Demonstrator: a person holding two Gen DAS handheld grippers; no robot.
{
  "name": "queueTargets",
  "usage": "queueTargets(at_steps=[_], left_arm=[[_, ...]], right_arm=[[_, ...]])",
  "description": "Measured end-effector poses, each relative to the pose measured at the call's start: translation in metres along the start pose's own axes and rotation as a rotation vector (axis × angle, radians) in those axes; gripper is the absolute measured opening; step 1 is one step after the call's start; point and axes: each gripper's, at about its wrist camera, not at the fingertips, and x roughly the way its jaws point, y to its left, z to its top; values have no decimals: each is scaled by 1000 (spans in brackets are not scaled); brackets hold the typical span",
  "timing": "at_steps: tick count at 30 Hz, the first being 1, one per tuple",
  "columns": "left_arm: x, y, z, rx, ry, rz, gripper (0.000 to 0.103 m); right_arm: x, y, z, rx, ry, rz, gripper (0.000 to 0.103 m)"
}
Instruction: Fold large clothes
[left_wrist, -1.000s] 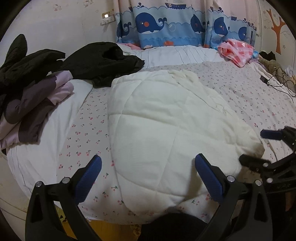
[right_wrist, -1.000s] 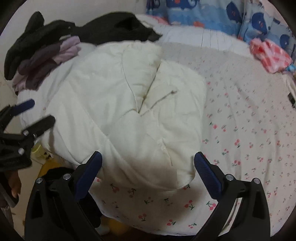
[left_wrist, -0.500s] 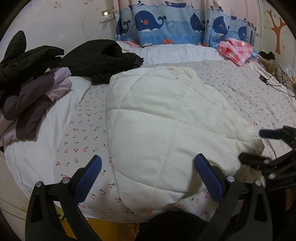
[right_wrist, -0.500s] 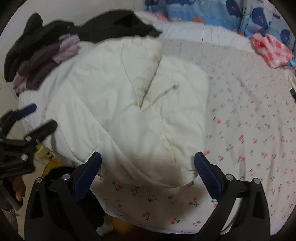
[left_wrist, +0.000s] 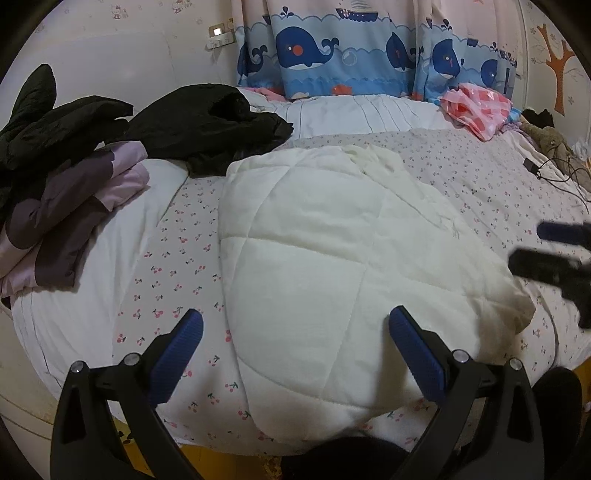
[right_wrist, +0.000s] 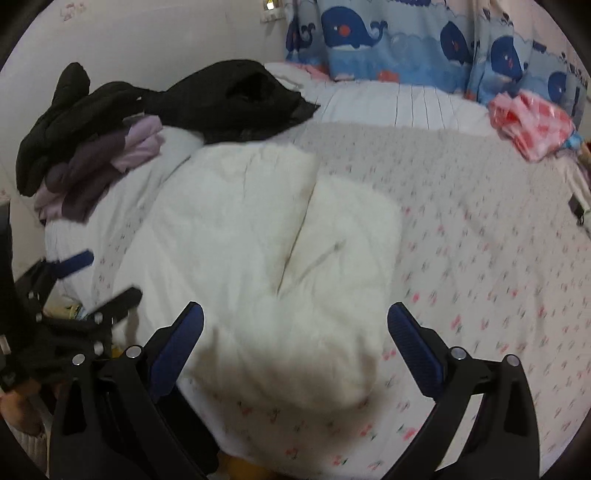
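Hovering over cream quilted coat (left_wrist: 332, 266), both grippers empty, wide

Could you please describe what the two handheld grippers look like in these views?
Both the left gripper and the right gripper have black, angular plastic arms with cut-out slots and silver round screw heads at the joints. Each finger ends in a ribbed blue pad. No cables or markings are visible.
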Motion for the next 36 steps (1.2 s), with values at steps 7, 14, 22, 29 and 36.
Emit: queueTargets(at_steps=[7,14,22,29,36], left_arm=[[14,18,19,-95,45,-119,96],[60,53,51,-262,103,-118,96],[84,45,45,-211,191,-133,98],[46,18,21,-90,134,-30,98],[27,14,6,-92,120,-24,98]], right_arm=[[34,-12,51,20,4,-6,96],[123,-24,81,73,164,-79,96],[94,-26,70,64,158,-45,96],[65,-4,2,-5,142,-92,96],[41,16,-28,-71,138,-126,96]])
